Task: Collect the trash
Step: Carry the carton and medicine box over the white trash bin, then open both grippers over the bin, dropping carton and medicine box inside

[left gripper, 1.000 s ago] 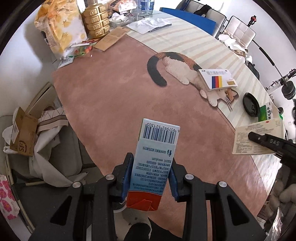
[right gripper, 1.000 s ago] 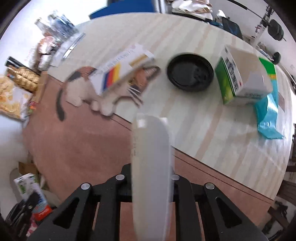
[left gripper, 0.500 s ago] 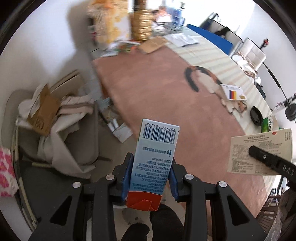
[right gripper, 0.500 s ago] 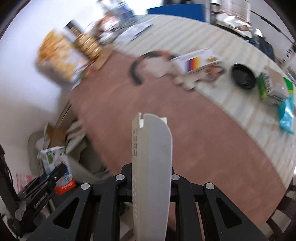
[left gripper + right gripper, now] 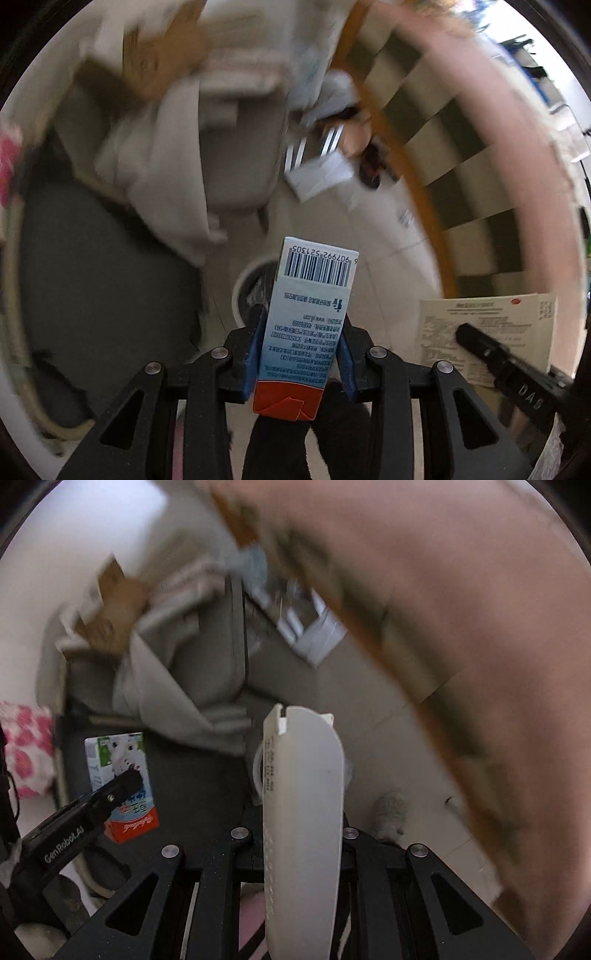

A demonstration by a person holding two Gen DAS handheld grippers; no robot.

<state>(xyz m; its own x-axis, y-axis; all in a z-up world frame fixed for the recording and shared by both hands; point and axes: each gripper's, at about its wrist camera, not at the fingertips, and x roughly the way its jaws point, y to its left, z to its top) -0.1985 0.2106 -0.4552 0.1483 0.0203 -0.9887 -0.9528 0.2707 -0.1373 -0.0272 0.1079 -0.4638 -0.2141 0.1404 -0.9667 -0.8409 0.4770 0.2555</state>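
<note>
Daylight fills both fisheye views, brightest toward one o'clock in the left wrist view and eleven o'clock in the right. Heavy motion blur smears everything beyond the grippers: chair, floor and table edge streak. Only the near things stay sharp, the blue carton (image 5: 310, 325) and the white flattened box (image 5: 301, 834). Black vignette rings the frames, with straight lines bowing at the edges.

One carton (image 5: 306, 325), one flattened box (image 5: 303, 812)

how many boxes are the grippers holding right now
2. The blue carton with the barcode is clamped in the left gripper. The flattened white box is clamped in the right gripper. Blur could hide other trash.
</note>
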